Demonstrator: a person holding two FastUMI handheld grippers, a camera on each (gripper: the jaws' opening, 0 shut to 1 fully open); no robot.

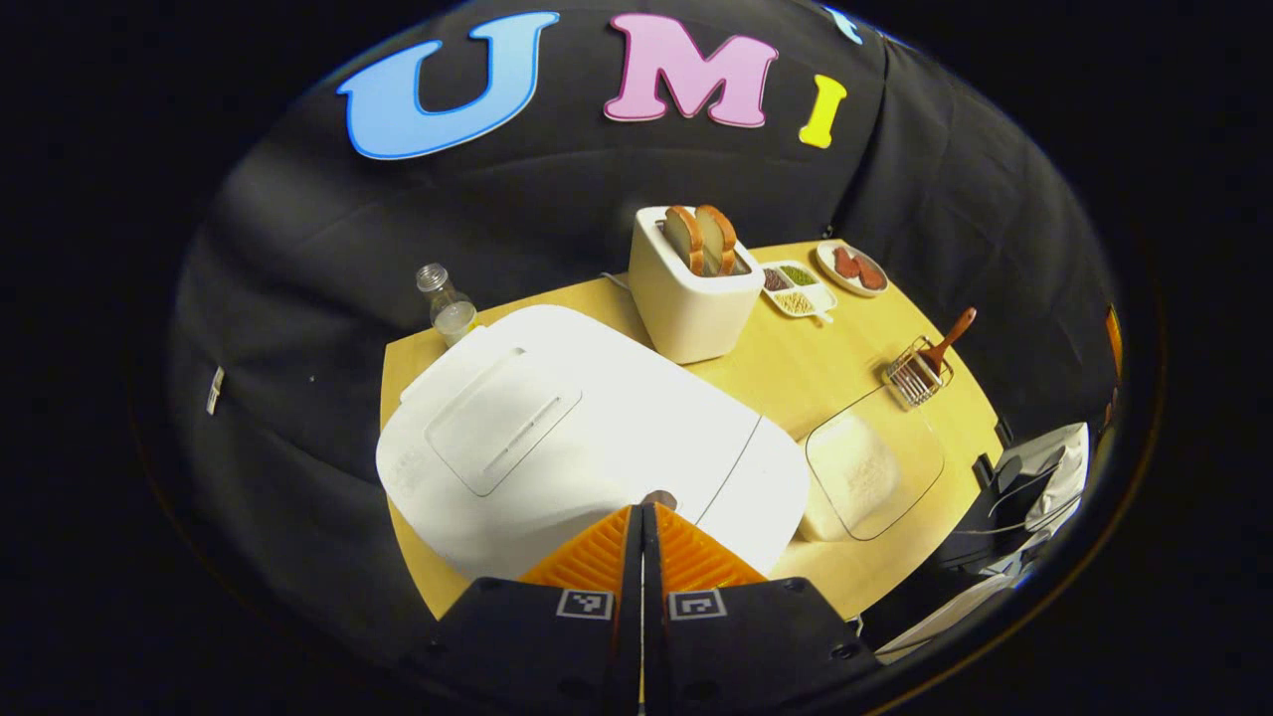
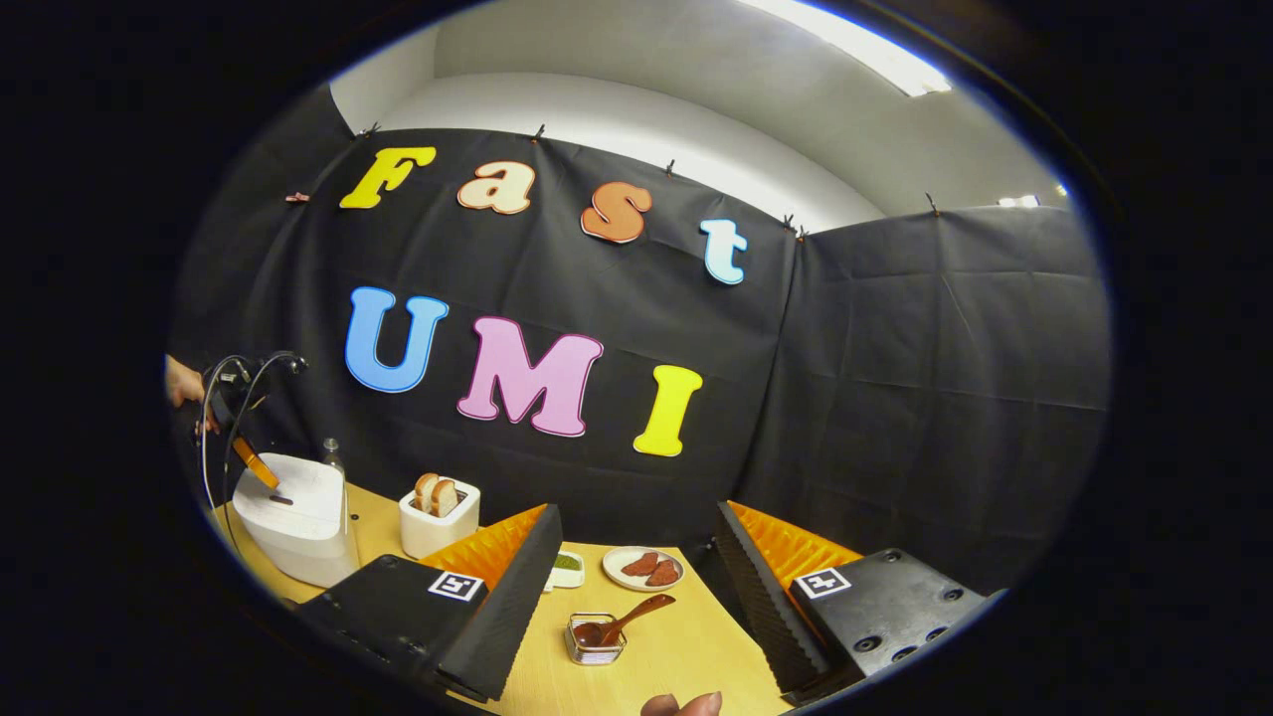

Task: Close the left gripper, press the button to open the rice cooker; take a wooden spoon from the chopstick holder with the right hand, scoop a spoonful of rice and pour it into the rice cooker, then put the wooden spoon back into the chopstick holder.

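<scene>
just beyond left gripper, perhaps touching: button

A white rice cooker is sitting with its lid down, a rounded box with a flat panel set into the top. A small dark button is showing at its front edge. Just right of the cooker, a clear square-lidded container of rice is resting on the tabletop. Beyond the rice, farther from the cooker, a small wire chopstick holder is standing upright. A reddish-brown wooden spoon is leaning in it, bowl down inside the wires and handle tilting up and away from the cooker.
</scene>
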